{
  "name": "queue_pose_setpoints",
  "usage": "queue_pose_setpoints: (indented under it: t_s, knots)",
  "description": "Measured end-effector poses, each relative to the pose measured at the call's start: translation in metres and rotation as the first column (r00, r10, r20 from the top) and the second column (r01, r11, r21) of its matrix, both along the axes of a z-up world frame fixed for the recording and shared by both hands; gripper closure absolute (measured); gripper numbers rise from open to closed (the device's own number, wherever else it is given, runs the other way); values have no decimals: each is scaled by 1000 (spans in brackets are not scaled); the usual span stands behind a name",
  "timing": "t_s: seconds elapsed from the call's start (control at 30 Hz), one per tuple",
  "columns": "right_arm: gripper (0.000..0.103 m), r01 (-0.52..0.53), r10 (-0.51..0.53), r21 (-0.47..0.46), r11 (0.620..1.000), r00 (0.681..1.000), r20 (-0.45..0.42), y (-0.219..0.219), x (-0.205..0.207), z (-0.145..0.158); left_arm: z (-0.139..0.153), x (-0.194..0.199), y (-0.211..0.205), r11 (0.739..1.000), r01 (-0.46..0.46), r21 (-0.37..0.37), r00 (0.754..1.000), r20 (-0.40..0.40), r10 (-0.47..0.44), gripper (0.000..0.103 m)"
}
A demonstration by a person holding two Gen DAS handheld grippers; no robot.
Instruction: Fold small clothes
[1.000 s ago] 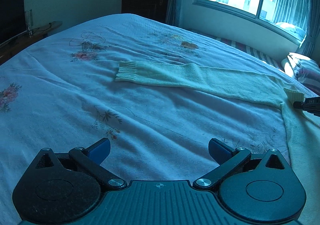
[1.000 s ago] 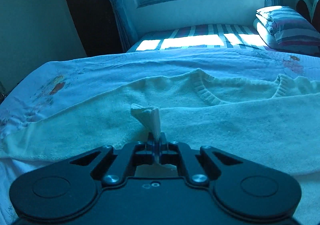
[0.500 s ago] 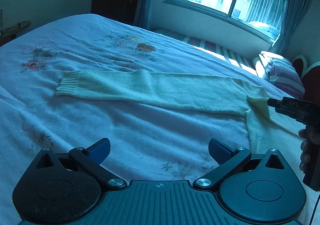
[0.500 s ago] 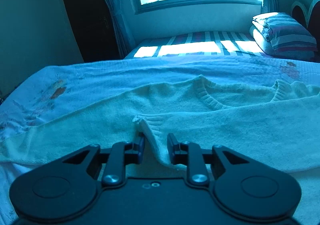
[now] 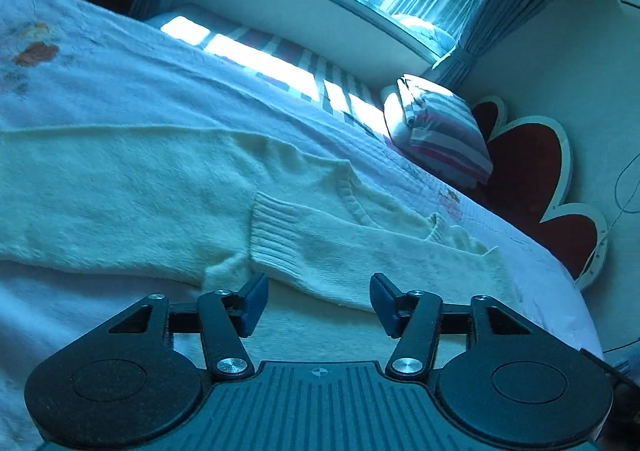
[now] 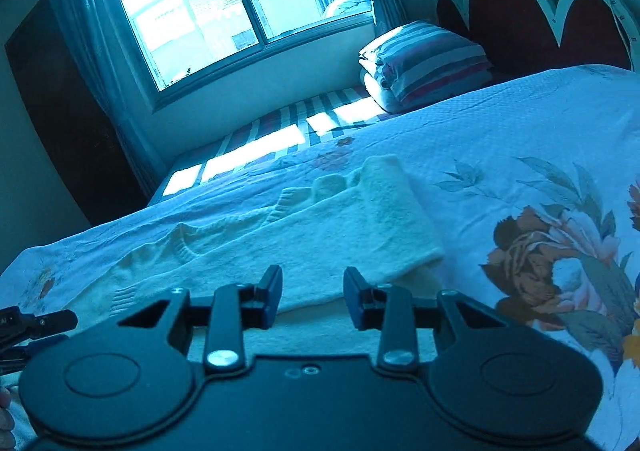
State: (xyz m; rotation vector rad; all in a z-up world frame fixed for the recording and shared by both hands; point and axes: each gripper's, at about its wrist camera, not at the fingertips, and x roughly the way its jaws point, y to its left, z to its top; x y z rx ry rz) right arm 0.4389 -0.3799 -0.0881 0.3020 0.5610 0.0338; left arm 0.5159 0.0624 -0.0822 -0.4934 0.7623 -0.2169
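A cream knit sweater [image 5: 132, 187] lies flat on the floral bedspread [image 5: 120, 83]. One sleeve is folded across its body, with the ribbed cuff [image 5: 276, 235] lying just ahead of my left gripper [image 5: 316, 305]. My left gripper is open and empty, low over the sweater. In the right wrist view the sweater [image 6: 320, 235] lies ahead, with the fold of the sleeve [image 6: 400, 211] at its right end. My right gripper [image 6: 312, 297] is open and empty above it. The left gripper's fingers [image 6: 48, 321] show at the left edge.
Folded striped bedding [image 5: 436, 131] sits at the head of the bed by the red headboard [image 5: 532, 179]; it also shows in the right wrist view [image 6: 428, 63]. A window [image 6: 216, 3] and a striped bench [image 6: 256, 147] lie beyond the bed.
My right gripper opened and let go of the sleeve cuff, which now lies on the sweater's body. Both grippers swung to the right; the left one narrowed and came close over the cuff.
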Motion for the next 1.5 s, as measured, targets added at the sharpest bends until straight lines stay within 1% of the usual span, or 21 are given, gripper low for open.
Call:
queue_pose_setpoints:
  t_s: [0.07,0.17,0.23,0.27,0.37,0.47,0.6,0.63,0.77,0.87,0.97,1.0,1.03,1.13,1.2,1.23,1.27,1.33,1.4,1.47,1.5]
  knots:
    - [68,19,-19,14,1000,1000,-4,-13,-1,-3,-11,11,-9,1000,-14,-22,999,-43,14,56]
    - [68,34,-34,48,998,999,-14,-30,0,-10,-31,23,-13,993,-59,-101,994,-101,48,57]
    - [68,43,-41,82,996,999,-23,-42,3,-15,-41,29,-13,986,-94,-138,991,-109,80,63]
    - [68,51,-48,103,993,998,-29,-48,6,-18,-43,31,-12,983,-107,-151,990,-111,91,69]
    - [68,52,-43,189,981,998,-54,-65,16,-26,-52,42,-12,981,-138,-139,986,-111,123,100]
    - [68,44,-20,284,958,996,-86,-74,30,-38,-53,45,-15,984,-135,-118,989,-74,127,100]
    - [68,39,-6,335,941,995,-100,-76,39,-44,-31,33,-11,986,-154,-63,986,51,157,100]
    - [67,33,1,344,938,995,-99,-75,40,-44,-28,33,-4,988,-150,-37,987,53,152,100]
    - [66,24,15,406,914,996,-93,-78,43,-51,-47,40,4,993,-119,-3,992,-31,119,100]
    - [66,55,-13,506,861,996,-87,-91,46,-61,-46,31,13,992,-126,-16,992,-12,126,100]
    - [68,110,-78,612,783,994,-80,-105,47,-71,-44,28,16,987,-157,-33,988,1,157,100]
    - [78,130,-104,636,761,991,-79,-109,47,-73,-43,28,17,987,-159,-30,987,7,160,100]
    - [94,165,-155,624,764,985,-70,-111,43,-70,-42,27,18,986,-163,-25,987,12,163,100]
    - [95,141,-168,593,793,986,-9,-112,38,-61,-44,26,17,987,-159,-6,987,12,159,100]
    - [98,190,-169,538,821,982,-89,-111,44,-69,-44,23,18,986,-167,-12,986,19,168,100]
    - [100,201,-163,536,820,979,-118,-113,46,-75,-42,21,18,985,-172,-3,985,32,172,100]
    - [100,196,-157,549,812,981,-118,-115,46,-77,-39,18,17,985,-174,8,984,51,173,100]
    - [96,171,-142,518,838,985,-96,-112,44,-69,-35,14,14,986,-165,35,984,79,162,100]
    - [98,151,-123,476,867,988,-89,-109,44,-66,-42,17,11,986,-152,70,988,39,150,100]
    - [99,144,-101,429,892,987,-121,-108,51,-66,-44,17,14,986,-150,68,988,38,148,100]
    - [89,135,-99,402,905,989,-108,-106,47,-59,-40,17,14,986,-143,80,989,37,140,100]
